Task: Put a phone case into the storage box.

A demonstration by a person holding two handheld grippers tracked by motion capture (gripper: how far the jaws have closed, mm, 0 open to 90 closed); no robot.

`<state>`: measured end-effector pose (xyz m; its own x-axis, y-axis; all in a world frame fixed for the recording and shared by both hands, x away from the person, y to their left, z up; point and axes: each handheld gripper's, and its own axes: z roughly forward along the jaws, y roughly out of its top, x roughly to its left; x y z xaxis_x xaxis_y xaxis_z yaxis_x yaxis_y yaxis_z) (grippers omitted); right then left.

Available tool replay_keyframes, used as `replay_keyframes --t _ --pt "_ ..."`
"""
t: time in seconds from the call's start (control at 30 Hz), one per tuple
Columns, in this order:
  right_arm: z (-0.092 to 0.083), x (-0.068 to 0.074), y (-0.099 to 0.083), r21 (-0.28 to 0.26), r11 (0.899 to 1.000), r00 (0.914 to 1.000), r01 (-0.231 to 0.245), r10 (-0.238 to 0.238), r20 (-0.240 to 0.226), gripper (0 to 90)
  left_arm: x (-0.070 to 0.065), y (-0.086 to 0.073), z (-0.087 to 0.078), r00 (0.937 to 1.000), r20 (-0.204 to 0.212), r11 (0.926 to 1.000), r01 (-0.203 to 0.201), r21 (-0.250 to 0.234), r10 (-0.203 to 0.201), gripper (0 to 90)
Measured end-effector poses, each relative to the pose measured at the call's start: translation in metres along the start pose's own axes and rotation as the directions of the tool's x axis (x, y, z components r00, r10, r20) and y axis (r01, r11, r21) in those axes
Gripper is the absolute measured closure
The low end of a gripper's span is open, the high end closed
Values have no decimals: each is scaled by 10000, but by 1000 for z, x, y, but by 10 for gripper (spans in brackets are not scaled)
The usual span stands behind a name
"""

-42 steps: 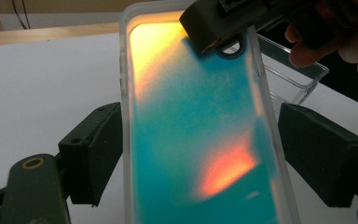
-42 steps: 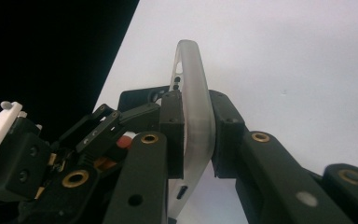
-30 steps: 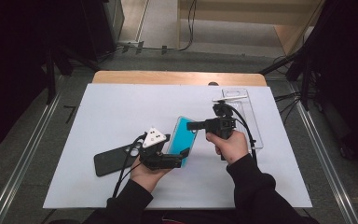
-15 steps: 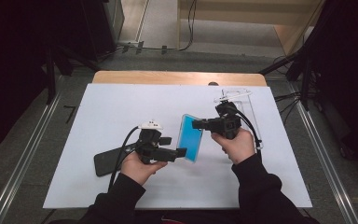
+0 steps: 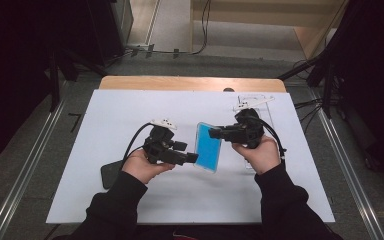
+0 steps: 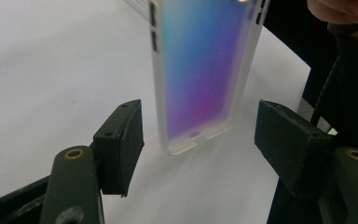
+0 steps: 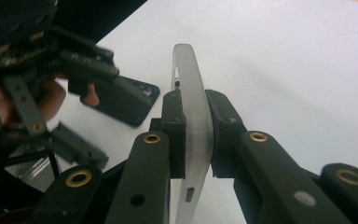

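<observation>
Taking the blue-backed, clear-rimmed soft phone case (image 5: 208, 147) as the landmark and going left to right: farthest to its left, a flat black phone (image 5: 109, 174) is lying on the white-covered counter (image 5: 105, 115), partly under your left wrist. Nearer the case, you are holding the left claw (image 5: 191, 158) just off its lower left edge, jaws spread wide and gripping nothing; in the left gripper view the case (image 6: 200, 74) is hanging ahead of the gap between those jaws, not yet inside it. The case itself is being held up off the counter, tilted. At its upper right corner, your right claw (image 5: 215, 133) is pinching the rim; the right gripper view shows both pads (image 7: 175, 122) pressed against the thin wall (image 7: 191, 126). Right of the case, a clear flat piece (image 5: 252, 102) is lying on the counter.

By my reading, you are handing the case across between claws. Next you are needing to bring the open left claw around the free bottom edge and close on it before the right one lets go.
</observation>
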<state>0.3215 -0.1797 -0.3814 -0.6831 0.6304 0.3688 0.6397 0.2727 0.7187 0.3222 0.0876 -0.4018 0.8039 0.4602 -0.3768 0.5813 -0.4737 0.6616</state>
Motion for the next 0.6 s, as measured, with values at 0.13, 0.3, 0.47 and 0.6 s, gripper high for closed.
replay_keyframes --t 0.13,0.3,0.47,0.6 --pt "-4 0 0 35 9983 9982 581 -580 -151 768 4 9 -5 9991 180 9992 -387 -65 388 322" --pt "-7 -3 0 61 9972 9963 747 -744 -421 768 4 18 -5 9951 310 9956 -937 6 936 318" --pt "-8 -2 0 117 9929 9909 1184 -1174 -661 768 9 20 -5 9935 597 9951 -981 154 971 319" --pt "-9 1 -1 210 9838 9789 1778 -1746 -1062 768 9 18 -7 9875 1014 9918 -1242 287 1207 322"
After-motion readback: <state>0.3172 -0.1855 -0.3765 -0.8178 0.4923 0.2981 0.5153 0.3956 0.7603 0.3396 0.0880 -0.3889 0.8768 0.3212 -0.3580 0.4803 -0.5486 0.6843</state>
